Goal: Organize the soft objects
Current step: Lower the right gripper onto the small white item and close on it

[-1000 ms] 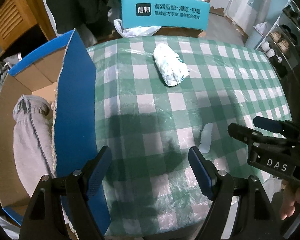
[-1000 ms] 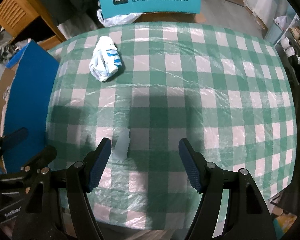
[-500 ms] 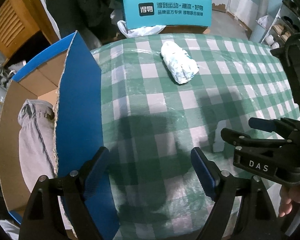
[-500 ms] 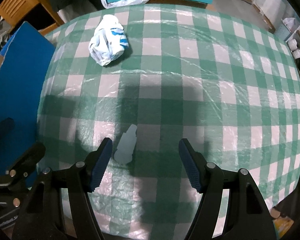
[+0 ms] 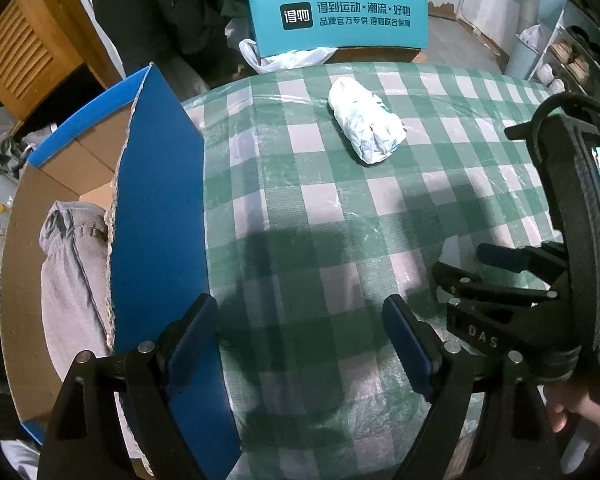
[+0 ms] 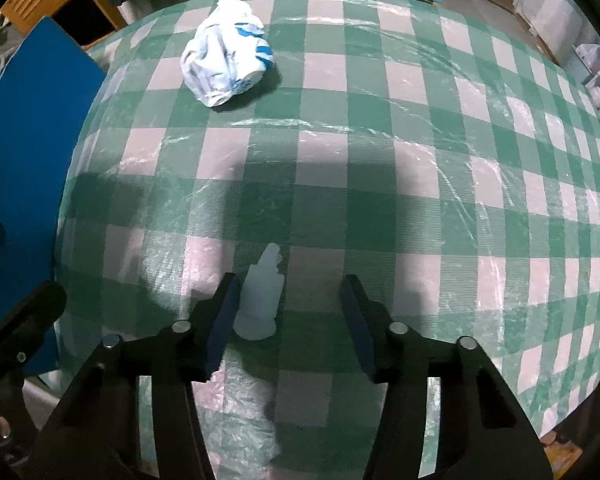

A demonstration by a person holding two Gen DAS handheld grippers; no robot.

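A small pale white soft piece (image 6: 260, 296) lies on the green checked tablecloth (image 6: 420, 160). My right gripper (image 6: 288, 320) is open and low over it, the piece sitting just inside the left finger. A white and blue bundled cloth (image 6: 226, 68) lies at the far left of the table; it also shows in the left wrist view (image 5: 364, 120). My left gripper (image 5: 300, 344) is open and empty near the table's front edge, beside the blue cardboard box (image 5: 156, 208) that holds a grey folded cloth (image 5: 72, 276). The right gripper (image 5: 496, 280) shows at the right of the left wrist view.
A teal chair back (image 5: 338, 20) stands behind the table. A wooden cabinet (image 5: 28, 52) stands at the far left. The box's raised blue flap (image 6: 28, 152) borders the table's left side. Shelves with shoes (image 5: 572, 68) are at the far right.
My right gripper moved forward and down until the small white piece came between its fingers. My left gripper drew back a little and stayed open.
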